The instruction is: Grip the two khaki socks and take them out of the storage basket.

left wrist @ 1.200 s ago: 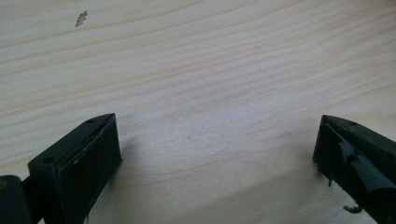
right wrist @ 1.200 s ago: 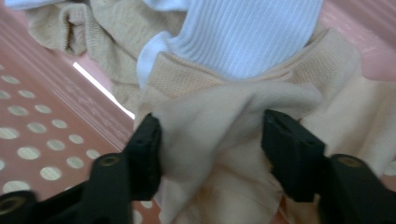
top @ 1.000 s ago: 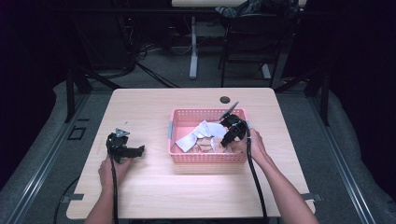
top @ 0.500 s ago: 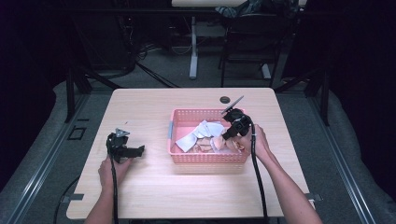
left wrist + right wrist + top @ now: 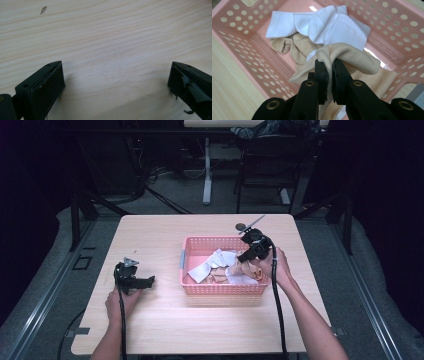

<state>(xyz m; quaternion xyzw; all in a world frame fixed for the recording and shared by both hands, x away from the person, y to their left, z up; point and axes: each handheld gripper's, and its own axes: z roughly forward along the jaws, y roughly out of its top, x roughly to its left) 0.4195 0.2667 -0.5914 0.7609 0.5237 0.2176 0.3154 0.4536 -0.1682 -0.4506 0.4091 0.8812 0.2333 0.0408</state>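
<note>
Right tool (image 5: 328, 65) pinches one beige sock (image 5: 348, 56)

A light wooden desk (image 5: 165, 320) with a pale grain fills the middle of the high view, standing on a grey floor (image 5: 170, 202). Near its far edge, in the upper middle of the frame, lies a small round black object (image 5: 240, 226) (too small to tell what it is). Beyond the desk, at the top of the frame, a white table leg (image 5: 206, 170) rises among dark cables (image 5: 150, 180), with a dark chair (image 5: 262, 165) just to its right.
</note>
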